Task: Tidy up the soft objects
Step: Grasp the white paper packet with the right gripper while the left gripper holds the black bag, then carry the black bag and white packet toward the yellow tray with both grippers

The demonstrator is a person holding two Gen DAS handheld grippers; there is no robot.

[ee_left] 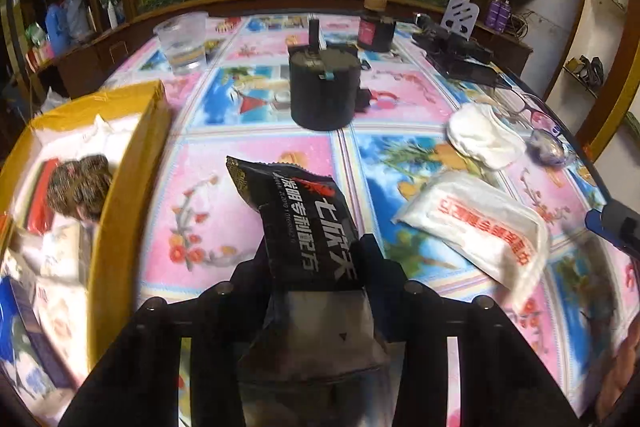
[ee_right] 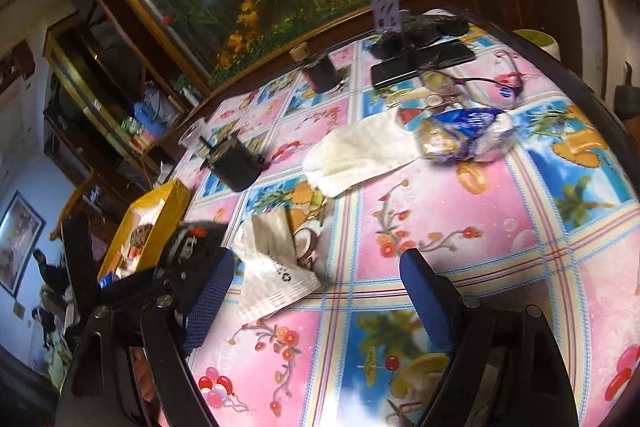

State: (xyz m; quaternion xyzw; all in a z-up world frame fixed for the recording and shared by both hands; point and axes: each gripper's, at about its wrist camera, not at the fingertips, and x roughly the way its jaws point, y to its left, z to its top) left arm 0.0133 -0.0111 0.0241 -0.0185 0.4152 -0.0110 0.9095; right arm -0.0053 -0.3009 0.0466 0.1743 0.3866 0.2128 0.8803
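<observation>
My left gripper [ee_left: 316, 267] is shut on a black snack packet [ee_left: 296, 215] with white lettering, held just above the patterned tablecloth [ee_left: 224, 211]. That packet [ee_right: 188, 243] also shows in the right wrist view, beside the yellow box [ee_right: 168, 223]. The box [ee_left: 128, 163] lies to the packet's left and holds several soft packs and a brown pouch. A white packet with red letters [ee_left: 480, 231] lies to the right. My right gripper [ee_right: 316, 259] stands open over the table, gripping nothing; the white packet [ee_right: 276, 267] lies by its left finger.
A black cylinder [ee_left: 324, 91] stands mid-table, with a plastic cup [ee_left: 182, 43] and a dark jar [ee_left: 376, 31] behind it. A white cloth [ee_right: 360, 155], a blue-and-clear bag [ee_right: 464, 135], glasses [ee_right: 440, 83] and a phone [ee_right: 420, 63] lie toward the far right edge.
</observation>
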